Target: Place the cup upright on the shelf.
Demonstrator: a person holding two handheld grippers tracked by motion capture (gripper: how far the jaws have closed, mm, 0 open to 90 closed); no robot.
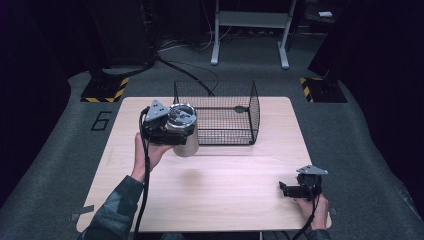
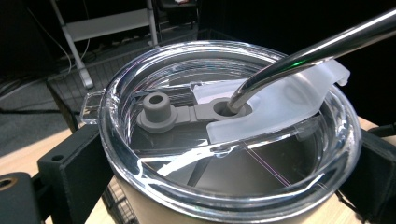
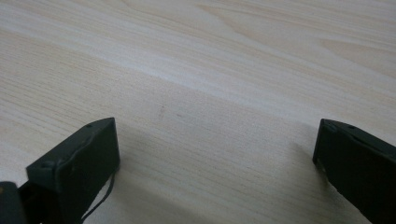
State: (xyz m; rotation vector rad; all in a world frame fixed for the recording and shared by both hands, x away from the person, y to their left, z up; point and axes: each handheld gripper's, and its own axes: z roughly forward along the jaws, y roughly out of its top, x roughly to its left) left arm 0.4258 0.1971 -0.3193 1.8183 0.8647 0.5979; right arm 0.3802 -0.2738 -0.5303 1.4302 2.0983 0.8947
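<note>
Steel tumbler (image 1: 186, 142) with clear lid (image 2: 224, 140), clamped in left gripper (image 1: 167, 131); right gripper (image 1: 295, 189) spread wide

- The high view looks forward and down from above the near edge of the light wooden table (image 1: 210, 190), taking in the whole top.
- The left gripper view sits very close above the clear-lidded steel tumbler (image 2: 224, 154), facing the far side, sharing the black wire basket (image 1: 225, 117) with the high view.
- The right gripper view looks steeply down, close to the tabletop.
</note>
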